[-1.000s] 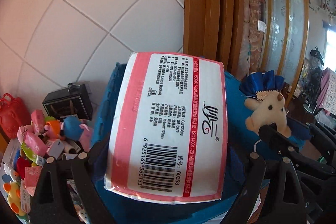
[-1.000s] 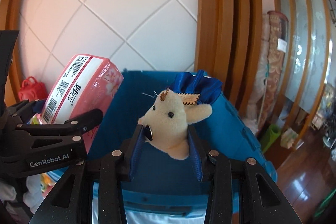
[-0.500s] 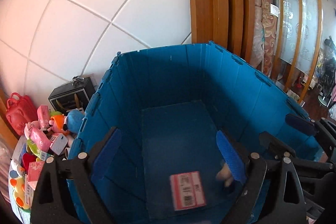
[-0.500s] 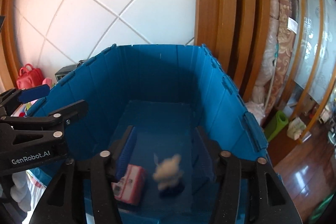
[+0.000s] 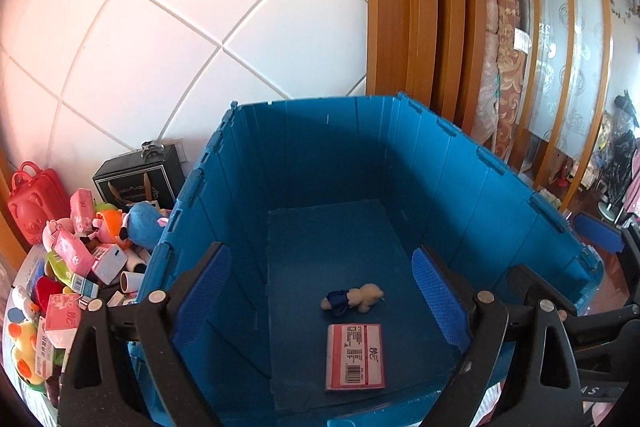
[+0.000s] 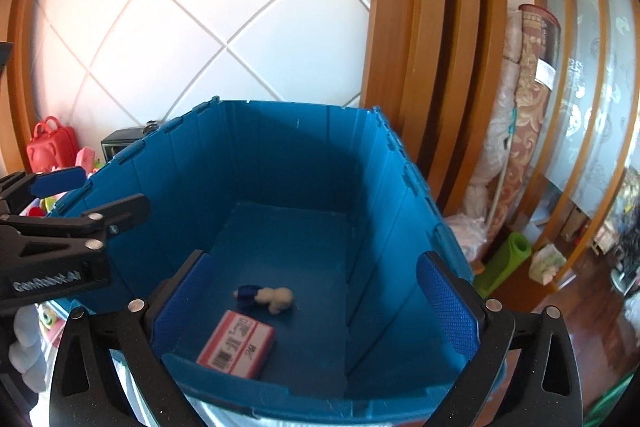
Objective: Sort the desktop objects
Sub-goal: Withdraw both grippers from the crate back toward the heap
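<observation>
A deep blue bin (image 5: 500, 187) (image 6: 404, 187) stands against the tiled wall. On its floor lie a pink tissue pack (image 5: 355, 355) (image 6: 236, 343), label up, and a small cream plush toy (image 5: 354, 298) (image 6: 267, 297) with a blue skirt, on its side just beyond the pack. My left gripper (image 5: 322, 295) is open and empty above the bin's near rim. My right gripper (image 6: 314, 299) is open and empty above the bin, to the right of the left one.
Left of the bin a heap of small toys and pink tissue packs (image 5: 72, 267) lies on the table, with a red toy case (image 5: 36, 203) and a black box (image 5: 140, 179) behind. Wooden frames and rolled rugs (image 6: 528, 99) stand at right.
Both grippers opened and let go. The tissue pack and the plush toy dropped from above the bin onto its floor, where they now lie still.
</observation>
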Demonstrator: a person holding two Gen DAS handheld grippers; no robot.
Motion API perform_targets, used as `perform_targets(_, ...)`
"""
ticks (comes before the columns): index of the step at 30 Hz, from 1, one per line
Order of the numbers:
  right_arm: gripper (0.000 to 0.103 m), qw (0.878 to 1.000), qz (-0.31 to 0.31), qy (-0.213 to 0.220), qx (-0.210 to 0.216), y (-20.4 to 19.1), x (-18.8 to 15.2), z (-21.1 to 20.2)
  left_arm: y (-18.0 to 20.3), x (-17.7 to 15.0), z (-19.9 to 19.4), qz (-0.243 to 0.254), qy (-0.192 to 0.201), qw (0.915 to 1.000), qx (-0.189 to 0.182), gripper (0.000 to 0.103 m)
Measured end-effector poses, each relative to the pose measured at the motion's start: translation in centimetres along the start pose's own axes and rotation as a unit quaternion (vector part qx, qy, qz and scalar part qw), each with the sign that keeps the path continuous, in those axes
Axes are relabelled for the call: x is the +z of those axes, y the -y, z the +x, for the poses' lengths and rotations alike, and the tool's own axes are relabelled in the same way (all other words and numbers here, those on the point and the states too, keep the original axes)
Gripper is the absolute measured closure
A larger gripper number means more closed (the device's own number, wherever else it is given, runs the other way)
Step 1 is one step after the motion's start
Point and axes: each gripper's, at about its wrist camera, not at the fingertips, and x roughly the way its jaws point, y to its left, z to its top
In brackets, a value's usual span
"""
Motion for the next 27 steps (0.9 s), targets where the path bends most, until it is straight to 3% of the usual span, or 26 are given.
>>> perform_targets(5, 0.000, 1.000, 0.013, 0.007, -0.002, 0.5, -0.5, -0.9, -0.3, -0.7, -2.0, -0.004, 0.044, 0.9988, 0.021, 0.010)
perform_targets(9, 0.000, 1.000, 0.023, 0.021, 0.003, 0.6, -0.8, -1.9, -1.0, -1.1, -3.0, -0.014, 0.053, 0.9982, 0.023, 0.010)
perform_targets(16, 0.000, 0.994, 0.053, 0.093, 0.012, -0.2, -0.8, -4.4, -2.9, -2.4, -5.8, -0.022, 0.087, 0.9950, 0.043, 0.010)
perform_targets(19, 0.000, 0.991, 0.063, 0.110, 0.035, -1.2, -0.5, -4.5, -4.7, -3.3, -7.0, -0.041, 0.097, 0.9933, 0.049, 0.010)
perform_targets(27, 0.000, 0.981, 0.030, 0.144, 0.123, -6.9, 0.6, -4.9, -11.3, -5.8, -10.2, -0.082, 0.102, 0.9847, 0.115, 0.010)
